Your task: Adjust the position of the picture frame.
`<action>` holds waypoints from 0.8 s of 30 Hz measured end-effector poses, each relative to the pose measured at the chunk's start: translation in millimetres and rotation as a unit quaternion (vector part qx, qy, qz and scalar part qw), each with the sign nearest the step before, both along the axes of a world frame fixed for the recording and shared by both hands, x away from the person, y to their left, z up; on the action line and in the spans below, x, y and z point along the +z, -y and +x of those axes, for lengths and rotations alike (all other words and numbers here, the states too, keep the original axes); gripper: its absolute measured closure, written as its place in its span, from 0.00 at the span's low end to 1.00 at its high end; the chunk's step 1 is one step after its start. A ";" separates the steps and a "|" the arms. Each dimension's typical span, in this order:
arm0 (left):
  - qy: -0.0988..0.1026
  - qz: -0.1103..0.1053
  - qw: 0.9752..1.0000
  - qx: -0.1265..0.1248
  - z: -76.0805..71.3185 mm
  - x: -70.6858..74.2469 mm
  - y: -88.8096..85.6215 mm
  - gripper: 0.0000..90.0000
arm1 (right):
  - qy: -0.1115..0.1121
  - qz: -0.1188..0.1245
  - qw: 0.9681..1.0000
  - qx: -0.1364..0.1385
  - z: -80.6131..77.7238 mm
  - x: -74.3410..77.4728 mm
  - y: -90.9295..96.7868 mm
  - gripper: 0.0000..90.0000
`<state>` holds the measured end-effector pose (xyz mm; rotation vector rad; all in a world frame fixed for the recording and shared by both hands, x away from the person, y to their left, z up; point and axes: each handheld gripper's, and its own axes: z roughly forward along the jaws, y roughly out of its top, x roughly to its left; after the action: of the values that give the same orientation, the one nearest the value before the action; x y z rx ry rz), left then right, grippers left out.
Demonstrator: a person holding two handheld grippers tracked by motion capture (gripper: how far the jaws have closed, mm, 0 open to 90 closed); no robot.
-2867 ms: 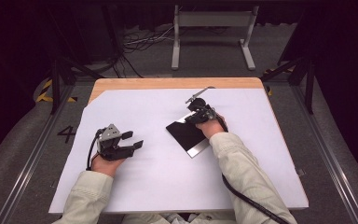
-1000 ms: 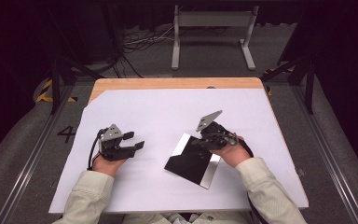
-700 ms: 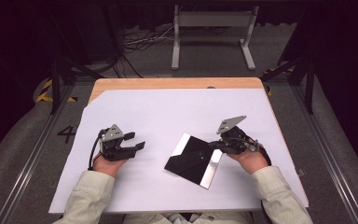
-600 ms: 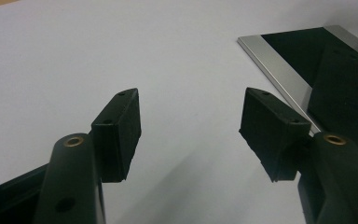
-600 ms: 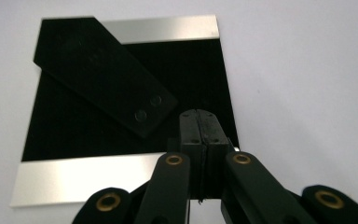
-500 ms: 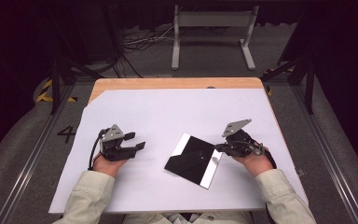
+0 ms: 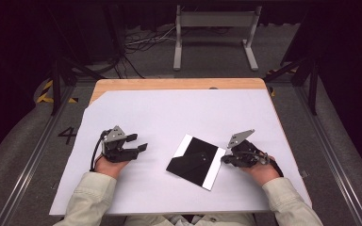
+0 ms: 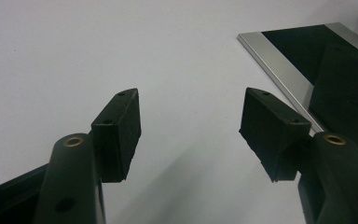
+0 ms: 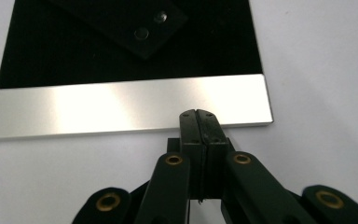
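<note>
Pulled back toward the table's right edge, the right gripper (image 7: 227, 159) now rests with its jaws pressed together and empty, tips at the silver strip of the black panel (image 7: 194, 160), which it carried nearer the person and has let go. That panel lies flat on the white tabletop (image 7: 169, 113) between both hands, turned at an angle. Left gripper (image 7: 139, 147) has stayed put, jaws spread wide with nothing between them, the panel's silver edge off to their side. Repositioning looks finished.
</note>
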<state>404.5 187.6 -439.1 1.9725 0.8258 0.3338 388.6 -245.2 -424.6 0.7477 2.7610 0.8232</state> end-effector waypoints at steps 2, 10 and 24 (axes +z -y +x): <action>0.002 0.001 1.000 -0.002 0.1 0.3 0.1 0.43 | 0.005 0.007 1.000 -0.002 -1.2 -1.3 1.0 1.00; 0.001 0.005 1.000 -0.005 0.3 -0.6 4.1 0.43 | 0.031 0.032 0.998 -0.035 2.1 -3.9 1.8 1.00; -0.002 0.008 1.000 -0.007 -0.3 -1.7 4.2 0.43 | 0.080 0.041 0.994 -0.060 20.5 -10.8 -26.5 1.00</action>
<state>404.2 183.4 -440.8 1.9946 0.8136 0.3290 409.1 -218.7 -435.4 0.8142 2.5292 0.9343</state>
